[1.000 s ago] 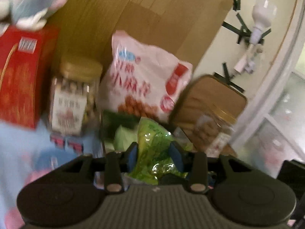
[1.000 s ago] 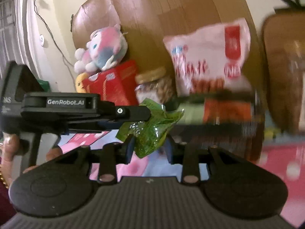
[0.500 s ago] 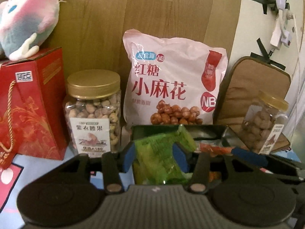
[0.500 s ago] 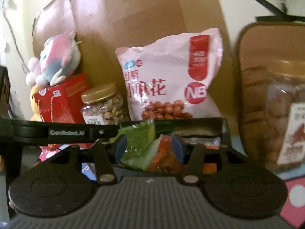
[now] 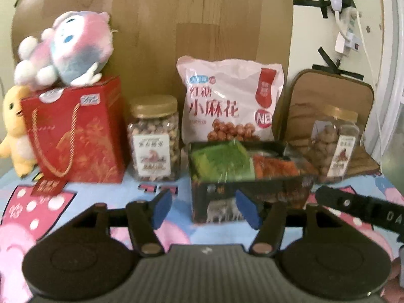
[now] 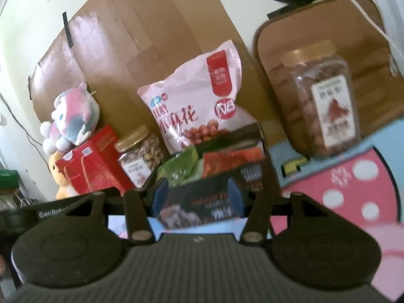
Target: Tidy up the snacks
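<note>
Presently: left gripper [image 5: 205, 208] and right gripper [image 6: 197, 197], jaws just opened, empty; green packet [image 5: 222, 161] in black box [image 5: 252, 197].

1. Left wrist view: from behind the left gripper [image 5: 203, 208], level, facing the wooden board [image 5: 202, 32] head-on, near the black snack box [image 5: 250, 194]
2. Right wrist view: from behind the right gripper [image 6: 195, 197], rolled, closer to the box [image 6: 202, 202]
3. Shared: box, pink bag [image 5: 231, 106] [image 6: 199, 98], both jars, red carton [image 5: 75, 131] [image 6: 93, 161]

Home bedroom, cartoon bedsheet [image 5: 106, 197], plush toy [image 5: 65, 50], wooden headboard [image 5: 202, 25], snacks
</note>
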`<state>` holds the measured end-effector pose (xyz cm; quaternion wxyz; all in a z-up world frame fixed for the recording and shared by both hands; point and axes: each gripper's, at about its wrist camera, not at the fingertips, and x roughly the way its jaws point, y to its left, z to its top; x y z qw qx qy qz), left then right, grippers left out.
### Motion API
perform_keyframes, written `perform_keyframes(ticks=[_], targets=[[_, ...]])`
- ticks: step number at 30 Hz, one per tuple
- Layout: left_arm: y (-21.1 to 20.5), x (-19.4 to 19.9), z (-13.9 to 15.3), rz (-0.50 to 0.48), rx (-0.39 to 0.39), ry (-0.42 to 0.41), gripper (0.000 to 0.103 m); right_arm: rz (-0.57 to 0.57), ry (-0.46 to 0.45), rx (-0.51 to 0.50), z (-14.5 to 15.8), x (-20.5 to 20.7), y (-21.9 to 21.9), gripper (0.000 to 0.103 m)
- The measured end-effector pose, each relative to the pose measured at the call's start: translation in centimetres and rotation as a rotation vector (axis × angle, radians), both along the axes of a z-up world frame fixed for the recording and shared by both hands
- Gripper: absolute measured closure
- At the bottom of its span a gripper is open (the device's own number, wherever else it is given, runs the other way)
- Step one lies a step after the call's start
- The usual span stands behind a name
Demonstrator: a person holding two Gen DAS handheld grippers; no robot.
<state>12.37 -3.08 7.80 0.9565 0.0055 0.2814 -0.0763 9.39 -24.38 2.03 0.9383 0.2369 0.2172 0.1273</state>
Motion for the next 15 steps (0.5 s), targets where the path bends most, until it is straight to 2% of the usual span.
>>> perform_keyframes(ticks=[1, 3, 4, 5, 10, 15], targets=[[0.2, -0.7, -0.2, 0.007, 0.001, 0.005, 0.041, -0.004, 0.010, 0.001, 0.0, -0.7, 0.2, 0.048], [0.6, -2.4, -0.7, 0.021, -0.006, 0.014, 0.022, -0.006, 0.033, 0.014, 0.1, -2.1, 0.3, 0.043], [0.8, -3.1, -0.9, 0.028, -0.014, 0.010, 0.005, -0.012, 0.043, 0.019, 0.2, -2.7, 0.5, 0.037], [1.1, -3.9, -1.0, 0.038, -0.017, 0.000, 0.000, -0.021, 0.054, 0.019, 0.2, -3.3, 0.6, 0.029], [1.9, -7.3, -1.6, 0.067, 0.012, -0.017, 0.000, -0.022, 0.077, 0.023, 0.2, -5.9, 1.7, 0.013], [2.4, -9.3, -2.7, 0.064, 0.011, 0.014, 0.000, -0.007, 0.057, -0.005, 0.1, -8.2, 3.1, 0.008]])
